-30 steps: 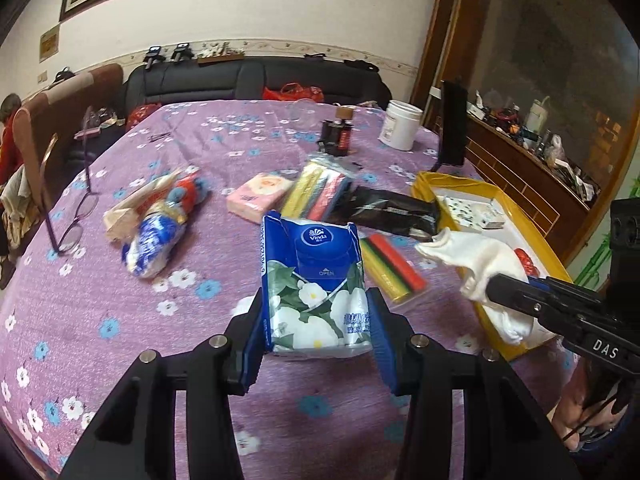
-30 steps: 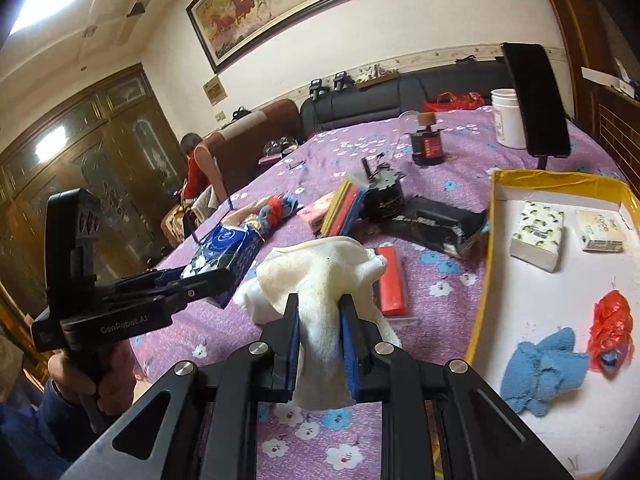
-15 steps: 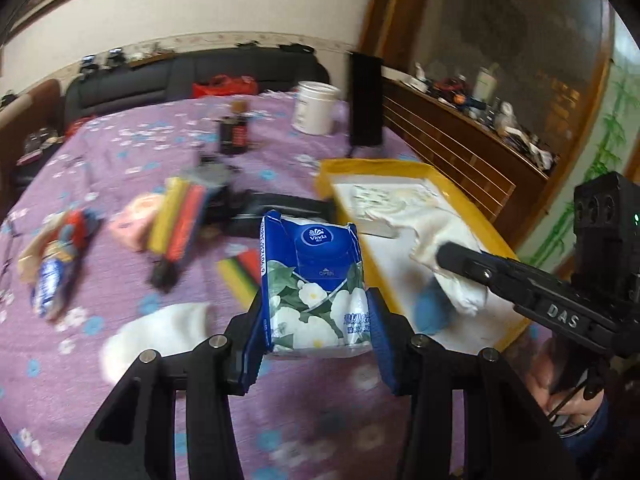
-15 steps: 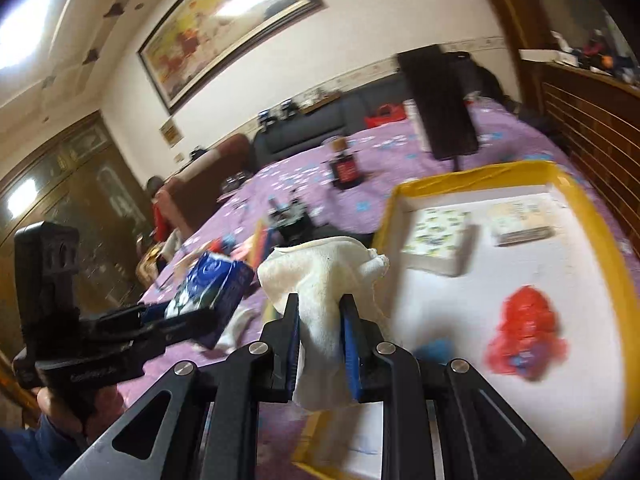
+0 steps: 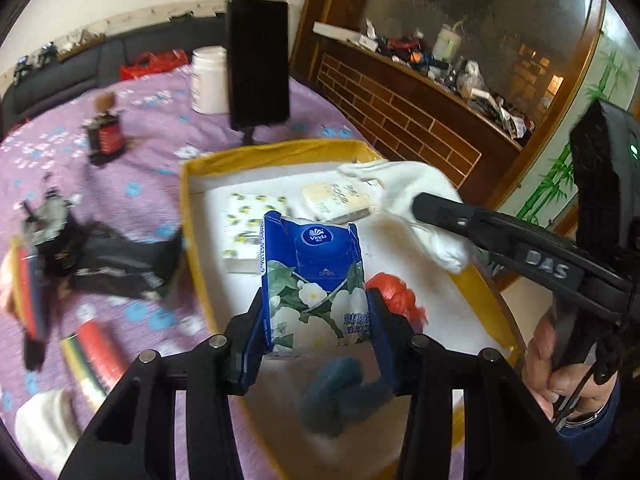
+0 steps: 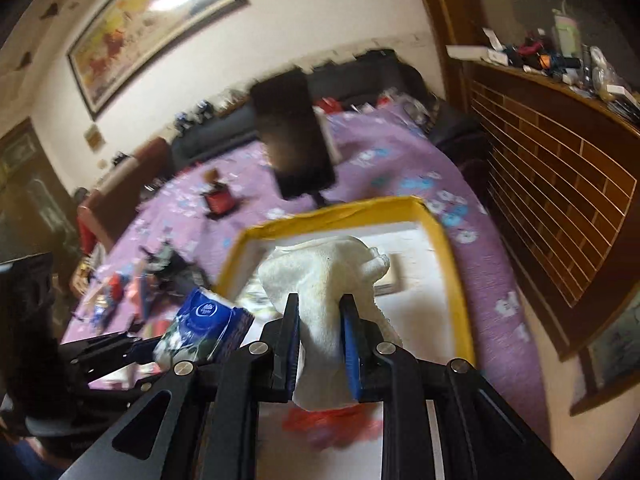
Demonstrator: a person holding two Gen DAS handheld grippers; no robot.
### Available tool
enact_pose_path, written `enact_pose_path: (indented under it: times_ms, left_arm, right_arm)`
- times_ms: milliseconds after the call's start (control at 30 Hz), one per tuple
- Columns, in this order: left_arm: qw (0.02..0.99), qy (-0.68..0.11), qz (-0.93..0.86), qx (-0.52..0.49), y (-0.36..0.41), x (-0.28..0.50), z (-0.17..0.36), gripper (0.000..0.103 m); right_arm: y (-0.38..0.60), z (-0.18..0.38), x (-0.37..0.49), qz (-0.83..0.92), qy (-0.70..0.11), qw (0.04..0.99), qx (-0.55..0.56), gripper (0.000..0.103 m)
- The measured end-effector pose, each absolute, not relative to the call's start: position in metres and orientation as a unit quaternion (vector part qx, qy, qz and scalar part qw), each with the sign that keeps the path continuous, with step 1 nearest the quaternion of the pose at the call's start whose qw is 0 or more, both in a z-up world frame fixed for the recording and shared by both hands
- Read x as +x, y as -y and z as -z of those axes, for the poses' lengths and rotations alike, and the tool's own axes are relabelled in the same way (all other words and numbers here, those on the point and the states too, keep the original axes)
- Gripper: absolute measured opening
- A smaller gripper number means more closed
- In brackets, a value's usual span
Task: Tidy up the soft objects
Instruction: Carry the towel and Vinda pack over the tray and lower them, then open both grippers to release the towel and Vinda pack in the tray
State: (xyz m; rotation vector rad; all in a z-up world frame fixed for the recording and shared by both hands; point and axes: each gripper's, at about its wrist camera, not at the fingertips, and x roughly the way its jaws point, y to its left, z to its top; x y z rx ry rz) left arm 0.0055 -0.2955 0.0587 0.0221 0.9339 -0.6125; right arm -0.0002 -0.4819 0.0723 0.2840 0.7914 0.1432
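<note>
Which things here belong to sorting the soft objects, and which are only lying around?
Belong to the job:
- blue tissue pack, in left tongs
- white towel, in right tongs
- yellow tray
- blue cloth and red bag in the tray

Lying about:
- white jar
- black stand
- small dark bottle

1. A glossy plastic-film wrap is seen on the tissue pack (image 5: pixel 316 280).
2. Rough white terry cloth is shown by the towel (image 6: pixel 328 276).
3. The table (image 5: pixel 132 184) is covered in matt printed cloth.
4. Matt black plastic with metal screws forms the left hand-held gripper (image 5: pixel 316 340).
5. The tray (image 5: pixel 280 150) has a matt yellow rim.
</note>
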Motion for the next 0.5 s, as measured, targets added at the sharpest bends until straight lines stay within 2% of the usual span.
enact_pose_path:
  times_ms: [100, 333, 433, 500]
  left_arm:
    - [0.840, -0.457, 0.292, 0.012, 0.309, 0.014, -0.048, 0.046]
    - [0.827, -0.481, 0.291, 0.017, 0.319, 0.021, -0.026, 0.046]
    - [0.824, -0.485, 0.293, 0.013, 0.319, 0.022, -0.022, 0.046]
    - [0.824, -0.486, 0.291, 0.007, 0.318, 0.023, -0.022, 0.049]
  right_arm:
    - [0.487, -0.060, 0.013, -0.047, -0.419, 0.898, 0.127, 0.022]
    - [0.492, -0.047, 0.015, -0.038, -0.438, 0.889, 0.129, 0.022]
    - [0.491, -0.042, 0.018, -0.032, -0.445, 0.886, 0.126, 0.036]
    - [0.491, -0.042, 0.018, -0.034, -0.443, 0.887, 0.129, 0.054]
